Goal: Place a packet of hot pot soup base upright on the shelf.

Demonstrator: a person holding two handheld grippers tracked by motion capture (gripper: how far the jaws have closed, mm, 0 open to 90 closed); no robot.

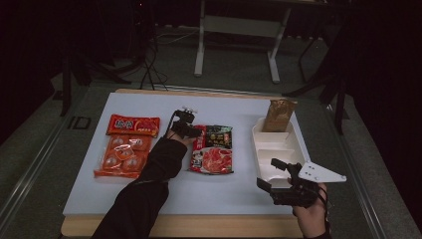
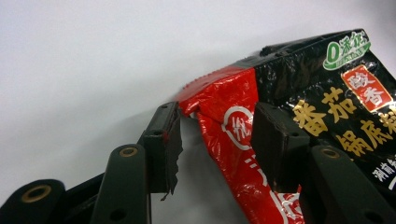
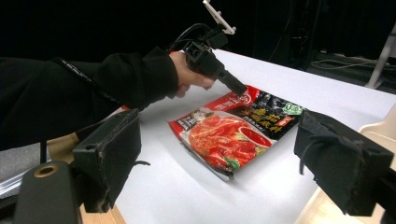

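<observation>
Glossy red-and-black film, thin, limp and probably slippery, makes up the sauce pouch [image 1: 212,149] lying mid-surface, best taken by its raised far corner, which is straddled unpinched by the left gripper [image 2: 215,140], while the right gripper [image 3: 233,163] is held released.

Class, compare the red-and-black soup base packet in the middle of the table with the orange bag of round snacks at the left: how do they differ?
The soup base packet is red with a black upper part; the orange snack bag is orange, showing round pieces.
The left gripper has its jaws around the soup base packet's crumpled corner; the orange snack bag lies untouched.
The soup base packet looks smaller than the orange snack bag.
Both lie flat on the white table.
</observation>
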